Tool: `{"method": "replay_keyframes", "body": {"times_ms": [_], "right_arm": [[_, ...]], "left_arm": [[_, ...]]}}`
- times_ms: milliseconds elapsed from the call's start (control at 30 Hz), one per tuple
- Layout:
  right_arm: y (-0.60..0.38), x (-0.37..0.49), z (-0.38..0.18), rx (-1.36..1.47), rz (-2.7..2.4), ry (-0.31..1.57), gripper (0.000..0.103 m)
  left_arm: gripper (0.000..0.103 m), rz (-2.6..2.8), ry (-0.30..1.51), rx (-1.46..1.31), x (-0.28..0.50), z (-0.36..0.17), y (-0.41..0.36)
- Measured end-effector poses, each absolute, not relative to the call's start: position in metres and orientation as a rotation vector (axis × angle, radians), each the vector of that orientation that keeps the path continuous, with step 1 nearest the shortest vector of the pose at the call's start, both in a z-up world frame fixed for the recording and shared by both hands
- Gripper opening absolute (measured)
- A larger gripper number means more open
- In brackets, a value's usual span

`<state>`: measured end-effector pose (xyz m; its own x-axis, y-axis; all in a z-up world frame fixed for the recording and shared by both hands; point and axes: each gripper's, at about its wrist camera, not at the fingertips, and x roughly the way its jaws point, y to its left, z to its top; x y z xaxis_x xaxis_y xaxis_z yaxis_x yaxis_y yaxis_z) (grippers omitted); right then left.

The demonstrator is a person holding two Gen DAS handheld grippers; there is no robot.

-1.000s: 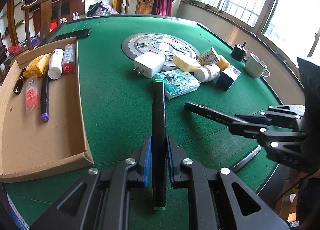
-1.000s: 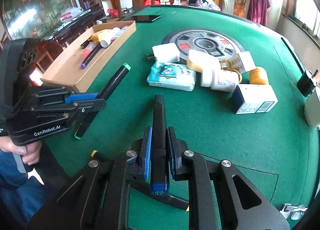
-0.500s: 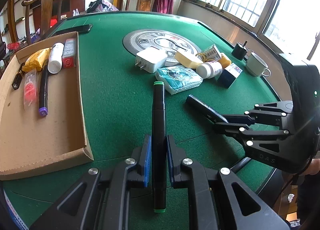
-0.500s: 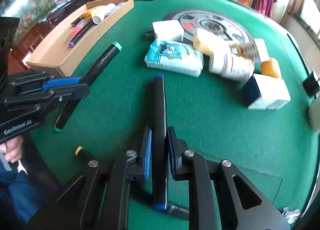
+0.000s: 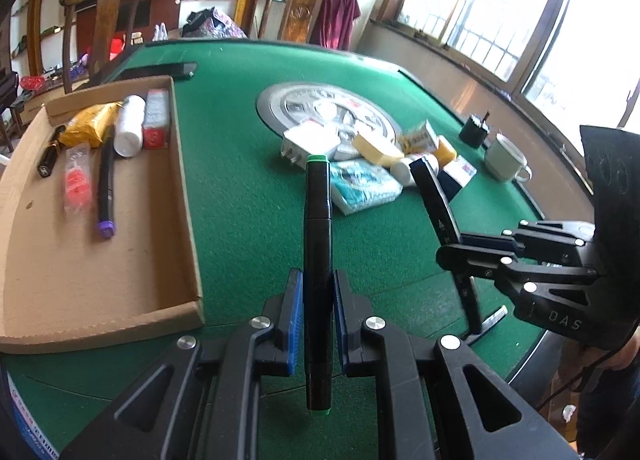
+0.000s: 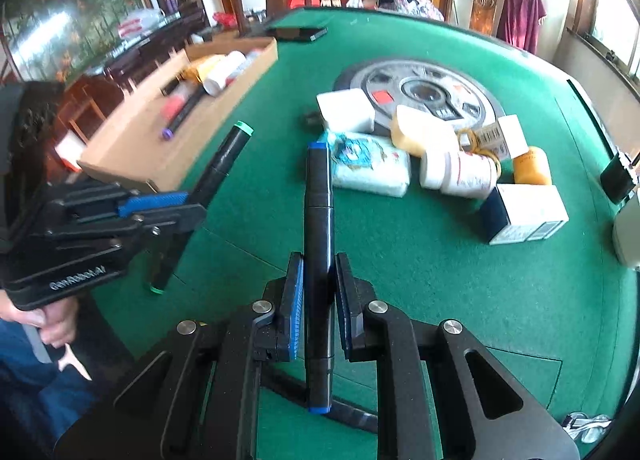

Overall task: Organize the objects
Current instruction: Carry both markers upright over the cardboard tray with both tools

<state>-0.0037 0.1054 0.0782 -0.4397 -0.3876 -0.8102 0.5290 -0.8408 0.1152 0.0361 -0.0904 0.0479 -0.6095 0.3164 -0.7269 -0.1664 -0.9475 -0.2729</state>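
Note:
My left gripper (image 5: 314,292) is shut on a black marker with green ends (image 5: 317,244), held above the green table near the front. My right gripper (image 6: 316,280) is shut on a black marker with blue ends (image 6: 318,220). Each gripper shows in the other's view: the right gripper (image 5: 452,256) and its marker (image 5: 440,204) on the right, the left gripper (image 6: 192,208) and its marker (image 6: 224,156) on the left. The cardboard tray (image 5: 188,196) to the left holds a purple-tipped pen (image 5: 106,180), a white bottle and small packets.
A pile by the round centre plate (image 5: 280,100): white charger (image 5: 312,140), tissue pack (image 5: 364,188), white bottle (image 6: 460,172), yellow items, a blue-white box (image 6: 524,212). A mug (image 5: 506,156) stands right. Another pen (image 5: 486,320) lies at the front edge. A phone (image 5: 172,70) lies far left.
Both grippers have lifted and tilted up with their markers. The right gripper's marker now points more upright and stands closer to the left one.

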Motion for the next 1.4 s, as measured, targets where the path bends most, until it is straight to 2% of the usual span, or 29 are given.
{"method": "replay_keyframes", "body": {"times_ms": [367, 667, 1167, 1400], "right_arm": [[0.069, 0.003, 0.099, 1.136, -2.253, 0.150, 0.014], [0.019, 0.004, 0.125, 1.053, -2.185, 0.128, 0.014], [-0.078, -0.039, 0.120, 1.128, -2.050, 0.030, 0.015], [-0.126, -0.064, 0.093, 1.245, -1.947, -0.041, 0.015]], "left_arm": [[0.013, 2.654, -0.380, -1.054, 0.058, 0.087, -0.133], [0.013, 2.787, -0.509, -0.990, 0.068, 0.110, -0.205], [0.013, 2.861, -0.696, -1.173, 0.032, 0.073, -0.295], [0.013, 2.863, -0.692, -1.271, 0.009, 0.059, -0.310]]}}
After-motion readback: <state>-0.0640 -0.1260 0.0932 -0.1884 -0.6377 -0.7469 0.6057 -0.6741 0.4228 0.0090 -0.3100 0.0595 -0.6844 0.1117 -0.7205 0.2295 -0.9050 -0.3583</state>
